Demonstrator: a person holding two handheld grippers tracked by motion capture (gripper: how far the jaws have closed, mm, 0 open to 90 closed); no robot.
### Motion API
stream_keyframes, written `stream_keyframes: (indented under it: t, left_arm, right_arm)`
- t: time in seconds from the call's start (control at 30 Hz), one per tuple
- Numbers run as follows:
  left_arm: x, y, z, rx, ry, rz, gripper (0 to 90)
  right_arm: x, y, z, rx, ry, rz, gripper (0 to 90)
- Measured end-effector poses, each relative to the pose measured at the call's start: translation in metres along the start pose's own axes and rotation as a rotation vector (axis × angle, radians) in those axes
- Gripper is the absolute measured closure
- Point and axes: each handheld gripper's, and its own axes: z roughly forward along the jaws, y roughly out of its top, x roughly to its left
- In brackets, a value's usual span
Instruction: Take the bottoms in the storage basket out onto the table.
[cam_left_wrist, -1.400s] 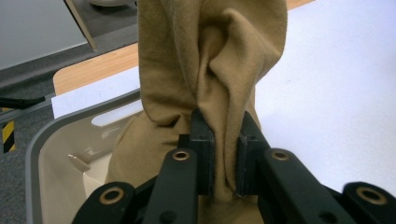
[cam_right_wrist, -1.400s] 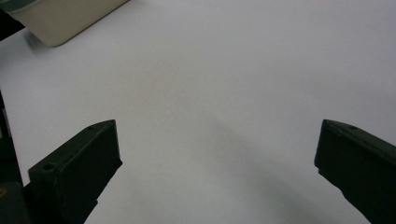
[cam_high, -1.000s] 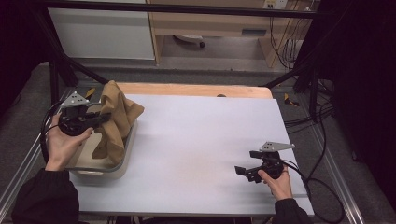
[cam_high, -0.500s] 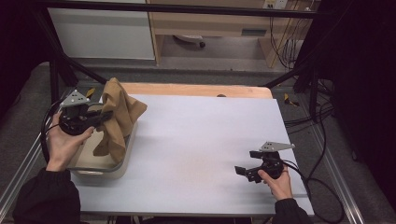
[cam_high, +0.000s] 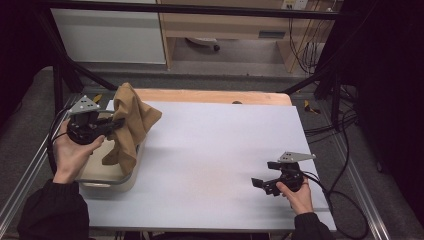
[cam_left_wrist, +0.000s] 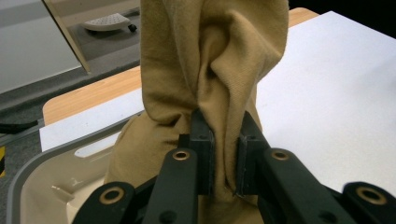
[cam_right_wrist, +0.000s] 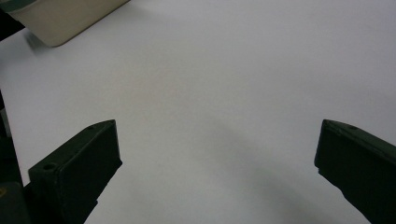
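With the left hand-held gripper (cam_high: 119, 122) clamped on the tan cloth (cam_high: 131, 120) and the right hand-held gripper (cam_high: 264, 176) wide, lift the cloth clear of the bin (cam_high: 107, 181) before swinging over the desk (cam_high: 220, 150).

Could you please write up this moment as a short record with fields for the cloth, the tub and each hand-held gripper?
cloth: tan cloth, bunched, lifted, its lower end hanging into the tub
tub: beige tub at the table's left edge
left hand-held gripper: left hand-held gripper shut on a fold of the cloth, above the tub
right hand-held gripper: right hand-held gripper open, nothing between its jaws, low over the white table near the right front corner
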Motion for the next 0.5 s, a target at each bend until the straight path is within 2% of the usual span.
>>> stream_keyframes:
  t: [0.37, 0.5]
  left_arm:
    - [-0.0064, 0.0045, 0.0025, -0.001, -0.003, 0.012, 80.0]
    - [-0.0098, 0.0065, 0.0042, -0.001, -0.016, 0.014, 79.9]
  right_arm:
    - [0.0001, -0.0001, 0.0001, 0.002, 0.000, 0.001, 0.7]
    - [0.0002, 0.0000, 0.0000, -0.001, 0.002, 0.002, 0.7]
